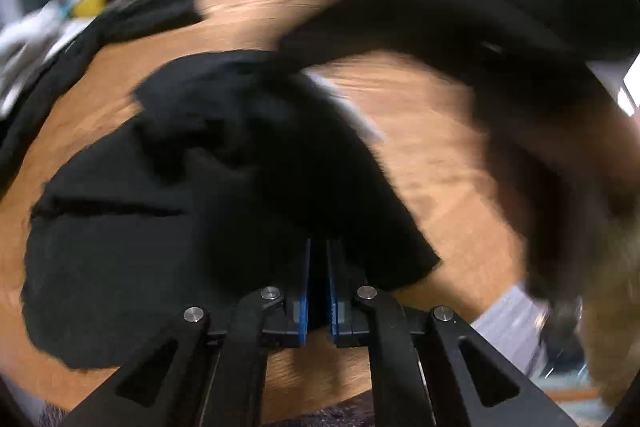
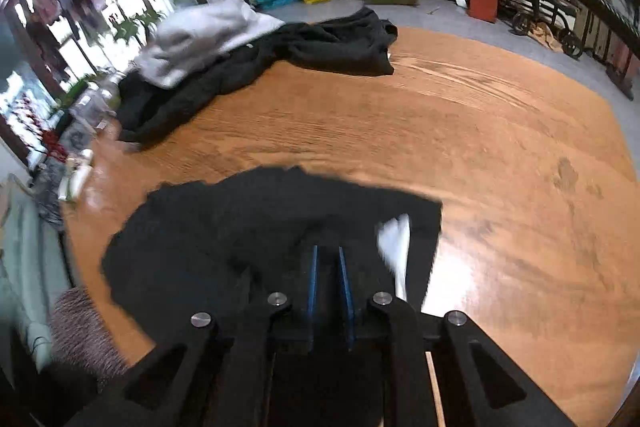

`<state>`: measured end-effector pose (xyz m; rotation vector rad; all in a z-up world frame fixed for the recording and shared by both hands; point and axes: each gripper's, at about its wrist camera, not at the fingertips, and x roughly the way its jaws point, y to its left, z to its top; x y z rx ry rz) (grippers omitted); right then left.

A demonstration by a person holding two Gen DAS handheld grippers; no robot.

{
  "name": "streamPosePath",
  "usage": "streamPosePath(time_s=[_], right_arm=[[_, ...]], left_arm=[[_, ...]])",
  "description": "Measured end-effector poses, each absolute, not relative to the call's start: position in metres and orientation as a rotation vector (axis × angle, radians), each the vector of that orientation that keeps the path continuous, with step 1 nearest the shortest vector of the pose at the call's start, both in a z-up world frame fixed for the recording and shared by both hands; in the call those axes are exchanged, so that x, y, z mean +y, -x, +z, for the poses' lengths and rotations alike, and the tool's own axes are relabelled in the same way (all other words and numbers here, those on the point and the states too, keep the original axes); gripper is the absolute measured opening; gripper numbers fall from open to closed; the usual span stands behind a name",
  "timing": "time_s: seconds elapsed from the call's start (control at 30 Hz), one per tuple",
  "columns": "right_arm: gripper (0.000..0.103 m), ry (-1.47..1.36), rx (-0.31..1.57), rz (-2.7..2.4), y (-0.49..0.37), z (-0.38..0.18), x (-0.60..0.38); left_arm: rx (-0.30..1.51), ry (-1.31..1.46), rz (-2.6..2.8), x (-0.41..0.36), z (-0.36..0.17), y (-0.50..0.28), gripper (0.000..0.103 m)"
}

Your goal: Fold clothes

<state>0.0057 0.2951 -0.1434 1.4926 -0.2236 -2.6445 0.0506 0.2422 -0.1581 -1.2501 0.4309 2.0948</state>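
A black garment (image 1: 160, 227) lies crumpled on the wooden table (image 1: 440, 155). In the blurred left wrist view my left gripper (image 1: 319, 247) is at its near edge, and its blue pads (image 1: 305, 291) stand almost together with black cloth pinched between them. The right wrist view shows the same black garment (image 2: 240, 227) spread under my right gripper (image 2: 327, 251). Here too the blue pads (image 2: 313, 283) are close together, with dark cloth rising into the narrow gap. A white tag (image 2: 394, 247) shows on the cloth just right of those fingers.
A heap of dark clothes (image 2: 248, 67) topped by a pale grey cloth (image 2: 200, 35) lies at the table's far left. Bare wood (image 2: 500, 131) stretches to the right. A person's blurred arm and dark sleeve (image 1: 520, 47) cross the right side of the left wrist view.
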Motion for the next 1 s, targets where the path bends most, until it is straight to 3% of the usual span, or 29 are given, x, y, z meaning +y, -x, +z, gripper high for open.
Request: streamPosePath(time_s=[0.07, 0.1, 0.2, 0.4, 0.5, 0.67, 0.83, 1.0], right_arm=[[0.015, -1.547, -0.252, -2.614, 0.014, -0.154, 0.301], [0.016, -1.575, -0.263, -2.618, 0.018, -0.158, 0.308], [0.015, -1.675, -0.252, -2.641, 0.033, -0.175, 0.322], [0.014, -1.661, -0.438, -2.637, 0.038, -0.189, 0.353], [0.019, -1.587, -0.483, -2.658, 0.027, -0.172, 0.355], [0.023, -1.48, -0.397, -2.564, 0.008, -0.144, 0.323], [0.023, -1.594, -0.197, -2.548, 0.032, -0.163, 0.284], [0.02, -1.701, -0.157, -2.639, 0.075, -0.189, 0.289]], left_arm=[[0.589, 1.212, 2.166, 0.25, -0.171, -0.052, 0.008], [0.535, 1.258, 2.186, 0.241, -0.174, -0.043, 0.008], [0.296, 1.41, 2.225, 0.203, -0.178, -0.016, 0.008], [-0.22, 1.589, 2.171, 0.109, -0.171, 0.02, 0.008], [-0.178, 1.521, 2.296, 0.1, -0.15, 0.024, 0.008], [-0.133, 1.496, 2.24, 0.138, -0.147, 0.027, 0.008], [-0.026, 1.526, 2.313, 0.16, -0.187, 0.001, 0.006], [-0.097, 1.532, 2.323, 0.132, -0.188, -0.018, 0.006]])
